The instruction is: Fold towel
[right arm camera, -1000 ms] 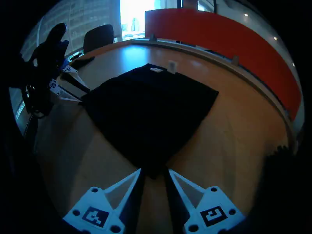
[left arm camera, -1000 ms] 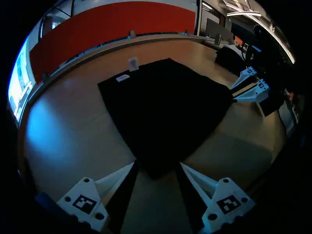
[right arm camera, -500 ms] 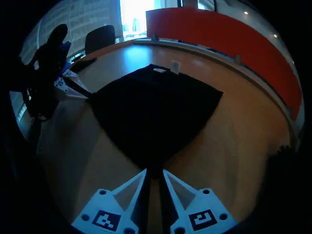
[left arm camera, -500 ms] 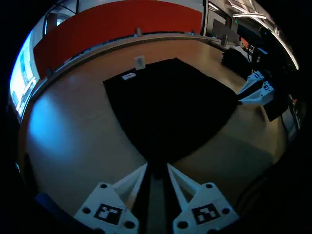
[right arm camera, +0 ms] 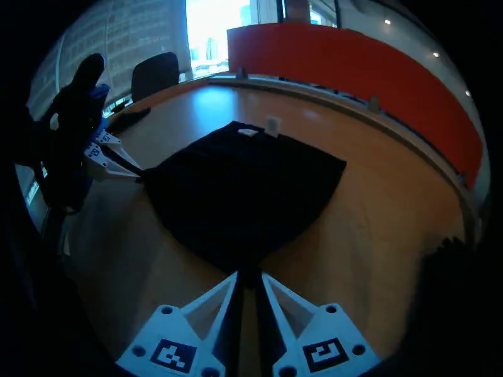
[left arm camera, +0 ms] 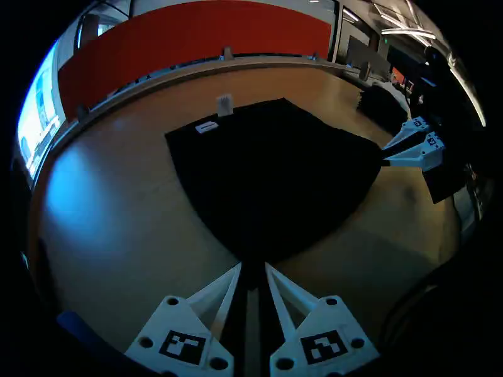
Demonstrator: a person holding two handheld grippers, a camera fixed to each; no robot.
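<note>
While spread flat mid-counter (left arm camera: 113,207), towel (left arm camera: 270,176) pinched at two neighbouring corners, fingers of left gripper (left arm camera: 254,283) and right gripper (right arm camera: 249,283) narrowed onto cloth. Open wood round every edge. Small white block (left arm camera: 224,104) just beside far corner; red partition (left arm camera: 188,38) beyond rim.

One black towel (left arm camera: 270,176) lies on one desk (left arm camera: 113,207). Two grippers meet it: the left gripper (left arm camera: 253,283) and the right gripper (right arm camera: 250,279). Two white tags sit at the towel's corner toward the desk's far edge: an upright tag (left arm camera: 224,104) and a flat tag (left arm camera: 205,127). Beyond the desk's far edge stand one red partition (left arm camera: 188,44) and one chair (right arm camera: 154,74).
</note>
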